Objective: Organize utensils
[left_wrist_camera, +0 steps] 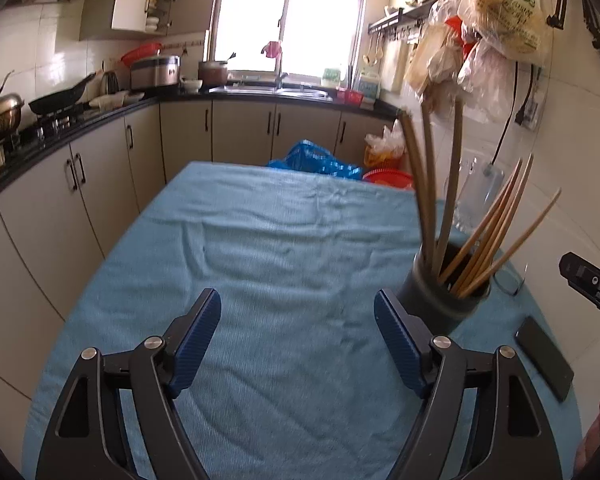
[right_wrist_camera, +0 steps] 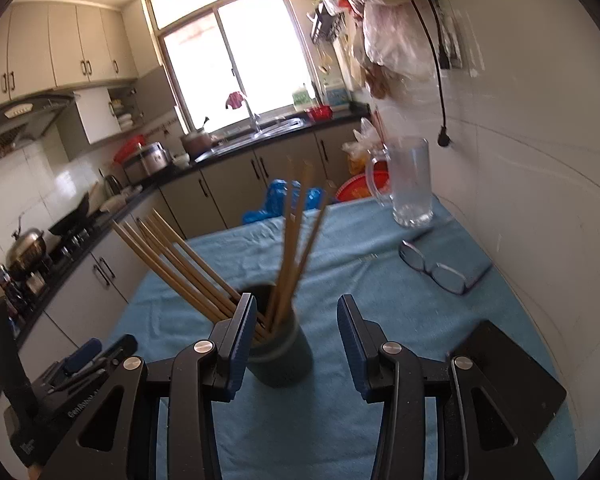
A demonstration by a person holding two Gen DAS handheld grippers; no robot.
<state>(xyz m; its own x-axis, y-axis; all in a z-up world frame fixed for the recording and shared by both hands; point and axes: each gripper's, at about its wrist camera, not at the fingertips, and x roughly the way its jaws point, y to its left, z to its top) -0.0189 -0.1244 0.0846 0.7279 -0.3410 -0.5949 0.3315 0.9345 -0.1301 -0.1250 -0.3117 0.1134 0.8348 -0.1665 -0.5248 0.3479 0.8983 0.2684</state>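
in the left wrist view the left gripper hangs over the blue cloth that covers the counter, its blue-padded jaws spread wide with nothing but cloth between them. at about two o'clock from it stands the dark cylindrical holder, just beside the right-hand finger, with the chopsticks standing in it: a few upright and blurred, the others fanned toward one o'clock. a black phone lies flat on the cloth at three o'clock, and the tip of the right gripper pokes in from the right edge; its jaws cannot be judged from here. a clear glass pitcher stands behind the holder near the tiled wall. in the right wrist view the right gripper has its jaws parted and empty, and the holder stands just beyond them, partly covered by the left-hand finger, at roughly eleven o'clock from the gap. the chopsticks lean in two bunches, one toward ten o'clock, one nearly upright. a pair of glasses lies at two o'clock on a folded blue cloth, the pitcher at one o'clock, the phone at three o'clock.
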